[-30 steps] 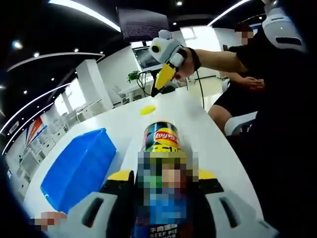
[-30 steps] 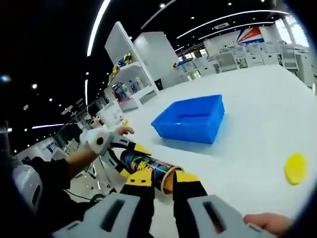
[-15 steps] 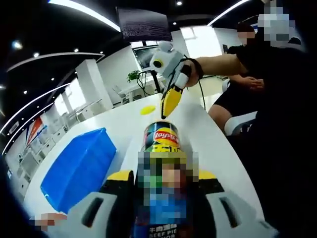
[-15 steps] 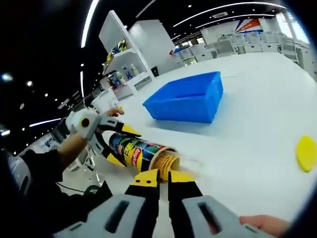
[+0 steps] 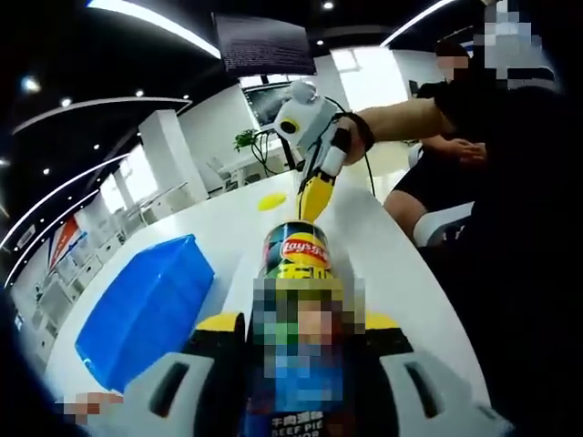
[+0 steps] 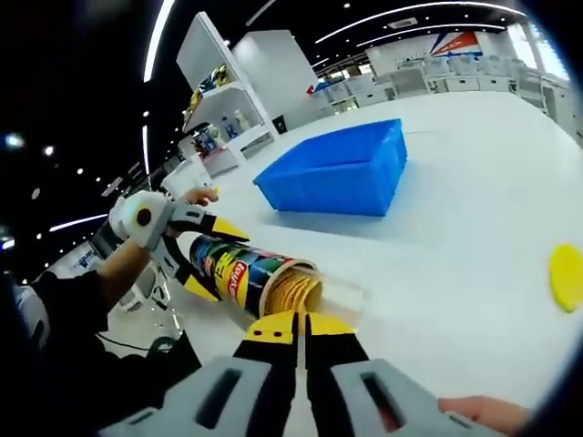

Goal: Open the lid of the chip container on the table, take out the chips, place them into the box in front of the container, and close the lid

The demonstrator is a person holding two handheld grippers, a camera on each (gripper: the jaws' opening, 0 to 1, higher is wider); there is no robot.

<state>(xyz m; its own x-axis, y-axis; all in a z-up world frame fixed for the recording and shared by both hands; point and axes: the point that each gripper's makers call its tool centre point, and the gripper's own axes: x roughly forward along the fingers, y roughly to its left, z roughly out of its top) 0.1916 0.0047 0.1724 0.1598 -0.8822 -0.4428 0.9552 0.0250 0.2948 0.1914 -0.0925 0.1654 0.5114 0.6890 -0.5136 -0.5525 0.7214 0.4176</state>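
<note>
The chip can lies sideways between my left gripper's jaws, which are shut on its body. Its mouth is uncovered, and stacked chips show inside, with a clear tray lip jutting out over the white table. My right gripper sits right at that mouth with its yellow tips together; whether they pinch the tray I cannot tell. From the left gripper view, the right gripper points down at the can's far end. The blue box stands open beyond the can. The yellow lid lies flat to the right.
The blue box sits left of the can in the left gripper view, the yellow lid farther back on the table. A seated person is at the table's right edge. Shelves and desks stand in the background.
My right gripper has come down and in to the can's open mouth, and its jaws have narrowed from a clear gap to touching. The left gripper and the can have stayed put.
</note>
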